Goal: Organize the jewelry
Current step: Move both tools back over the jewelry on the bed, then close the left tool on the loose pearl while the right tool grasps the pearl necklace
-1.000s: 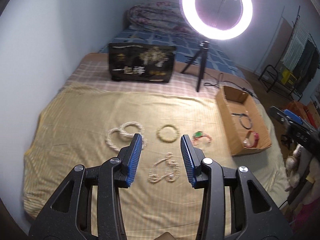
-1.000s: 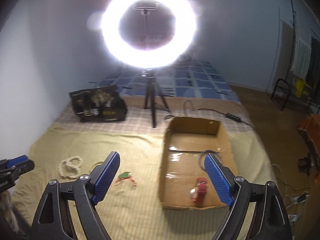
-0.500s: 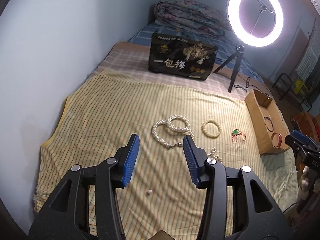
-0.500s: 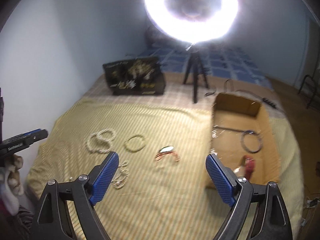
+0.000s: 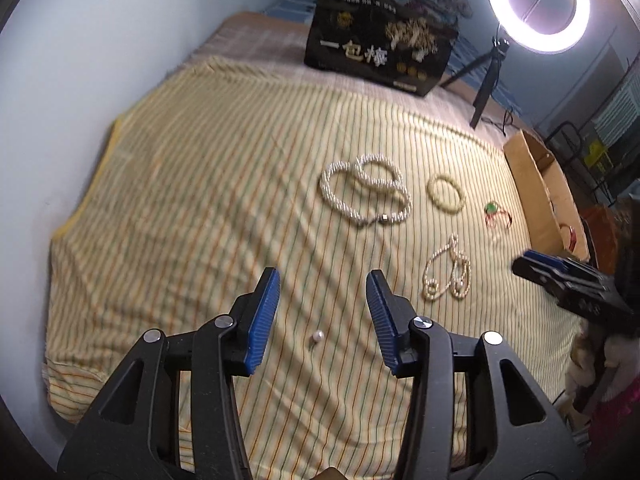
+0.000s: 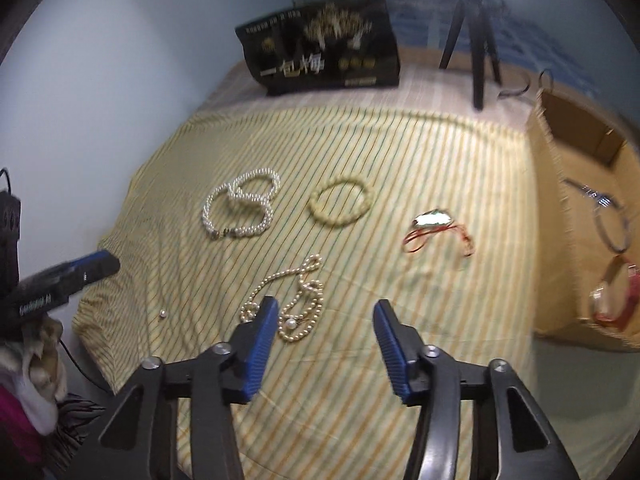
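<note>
On the striped yellow bedspread lie a thick white pearl necklace (image 5: 366, 190) (image 6: 240, 210), a pale bead bracelet (image 5: 445, 193) (image 6: 339, 202), a thin pearl chain (image 5: 448, 270) (image 6: 292, 300), a red cord with a green stone (image 5: 497, 216) (image 6: 436, 226) and a single loose pearl (image 5: 317, 336) (image 6: 162, 313). My left gripper (image 5: 322, 280) is open and empty above the loose pearl. My right gripper (image 6: 324, 310) is open and empty, its left finger over the thin pearl chain. A cardboard box (image 6: 560, 216) (image 5: 532, 184) at the right holds a dark ring and a red bracelet (image 6: 616, 296).
A black printed box (image 5: 380, 46) (image 6: 320, 54) stands at the back of the bed. A ring light on a tripod (image 5: 536, 4) (image 6: 476, 40) stands behind the cardboard box. A wall runs along the left. The bed's front edge is close below the grippers.
Both grippers swung left and lower toward the bedspread. The left now hangs over the loose pearl. The right moved away from the cardboard box and its jaws narrowed.
</note>
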A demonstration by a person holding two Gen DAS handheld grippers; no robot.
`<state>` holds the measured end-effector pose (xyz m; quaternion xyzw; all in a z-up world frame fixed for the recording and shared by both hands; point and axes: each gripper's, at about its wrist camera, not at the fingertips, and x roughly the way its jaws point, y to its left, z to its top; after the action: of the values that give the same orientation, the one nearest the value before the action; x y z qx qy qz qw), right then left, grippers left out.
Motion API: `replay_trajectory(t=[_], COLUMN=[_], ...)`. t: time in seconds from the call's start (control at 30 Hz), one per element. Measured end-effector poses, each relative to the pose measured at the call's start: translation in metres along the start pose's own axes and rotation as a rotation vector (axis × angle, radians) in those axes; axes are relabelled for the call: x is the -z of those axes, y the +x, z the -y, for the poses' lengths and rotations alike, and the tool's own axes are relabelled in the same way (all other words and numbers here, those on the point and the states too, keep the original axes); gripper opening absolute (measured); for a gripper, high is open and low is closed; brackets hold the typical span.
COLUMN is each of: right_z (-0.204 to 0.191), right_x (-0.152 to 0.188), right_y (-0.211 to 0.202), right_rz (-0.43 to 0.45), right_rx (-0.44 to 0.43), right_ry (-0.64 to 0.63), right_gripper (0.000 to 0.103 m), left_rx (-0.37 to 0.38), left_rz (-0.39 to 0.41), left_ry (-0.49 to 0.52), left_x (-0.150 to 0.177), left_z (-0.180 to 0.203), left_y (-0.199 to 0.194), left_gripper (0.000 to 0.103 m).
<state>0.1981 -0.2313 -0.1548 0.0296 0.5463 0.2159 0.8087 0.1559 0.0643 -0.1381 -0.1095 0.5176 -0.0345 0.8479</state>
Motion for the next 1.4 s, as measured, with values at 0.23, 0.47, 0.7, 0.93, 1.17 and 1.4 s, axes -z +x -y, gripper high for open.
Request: replay_trajectory(t=[0.23,0.47,0.7,0.93,1.17,1.4], right_z=[0.003,0.010,0.011,0.013,0.008,0.007], right_x=[-0.005,-0.009,-0.014,-0.017,-0.018,-0.018], right_y=[0.034,0.052,0.062,0.063,0.065,0.069], right_rz=[-0.065,-0.088,-0.098,-0.097,-0.105,-0.116], right_rx=[-0.029,-0.026,-0.038,-0.061,-0.088,-0.078], right_ry=[0.027,0.043,0.051,0.065,0.055,0.050], right_gripper=[0.039,0.033,0.029,0.026,0.024,0.021], left_rx=[0.013,0.026,0.040,0.028,0.022,0.031], left_rz=[-0.068,-0.122,-0.179,-0.199,-0.214,-0.224], left_ry=[-0.026,-0.050,-0.011,0.004,0.011,-0.018], left_x=[0.008,0.017,0.029,0.032,0.035,0.031], left_z=[-0.010,-0.018,-0.007,-0.002,0.000,-0.006], left_y=[0.017,0.029,0.043,0.052,0.058,0.064], left_gripper=[0.037,0.029,0.023,0.023,0.023,0.021])
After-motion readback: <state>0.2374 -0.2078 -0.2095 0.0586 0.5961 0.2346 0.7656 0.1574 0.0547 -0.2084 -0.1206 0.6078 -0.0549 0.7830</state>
